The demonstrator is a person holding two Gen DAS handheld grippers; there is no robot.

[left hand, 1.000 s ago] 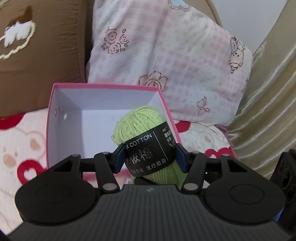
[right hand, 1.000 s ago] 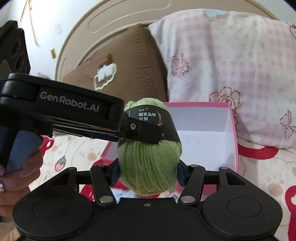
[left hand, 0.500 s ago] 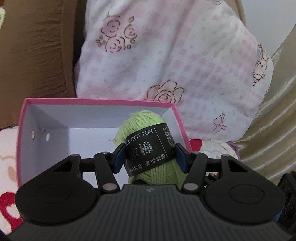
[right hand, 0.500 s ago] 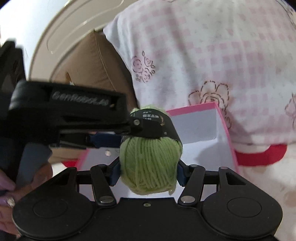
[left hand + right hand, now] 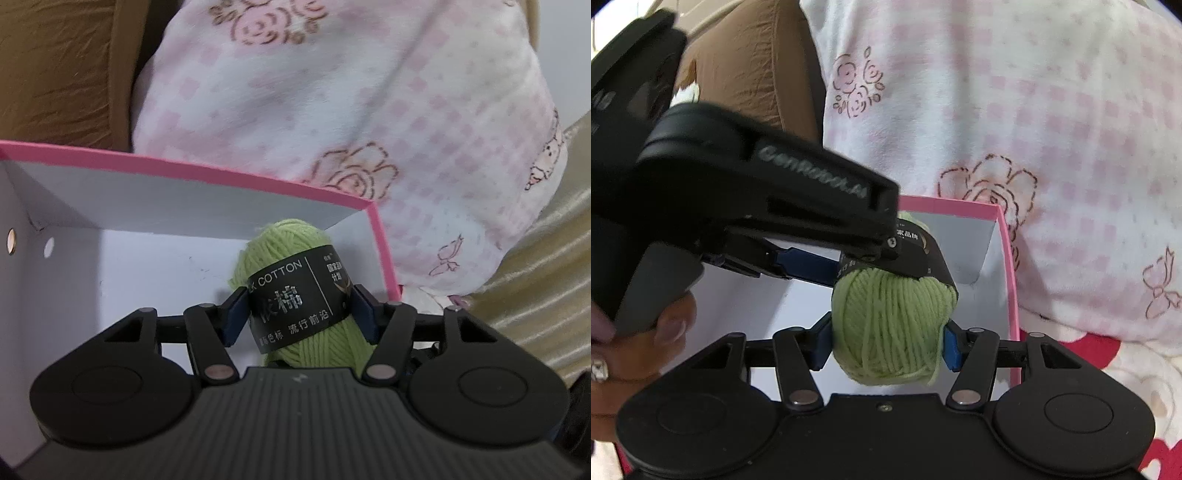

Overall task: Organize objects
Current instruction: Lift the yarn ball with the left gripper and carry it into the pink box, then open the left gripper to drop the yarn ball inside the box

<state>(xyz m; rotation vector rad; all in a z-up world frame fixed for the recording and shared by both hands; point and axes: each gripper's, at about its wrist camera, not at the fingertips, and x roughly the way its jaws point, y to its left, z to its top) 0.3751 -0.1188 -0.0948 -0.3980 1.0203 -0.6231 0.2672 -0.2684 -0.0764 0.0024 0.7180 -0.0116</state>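
A skein of light green cotton yarn (image 5: 295,295) with a black paper band around its middle was gripped by both tongs at once. The left gripper (image 5: 301,314) had its blue pads against the band on either side; its jaws had just been opening a little, with the skein between them and the pads touching the band as far as I could see. The right gripper (image 5: 886,338) squeezed the bare green end of the same skein, pads pressed into the strands.

The yarn hung inside the mouth of a pink-edged cardboard box with white inner walls (image 5: 184,173), towards the box's right wall and near its far corner (whether it touched the floor of the box I could not tell). A hand (image 5: 639,354) held the left gripper's handle at the near left. Behind the box leaned a pink-and-white checked pillow printed with roses (image 5: 351,110), and left of that a brown cushion (image 5: 55,74).
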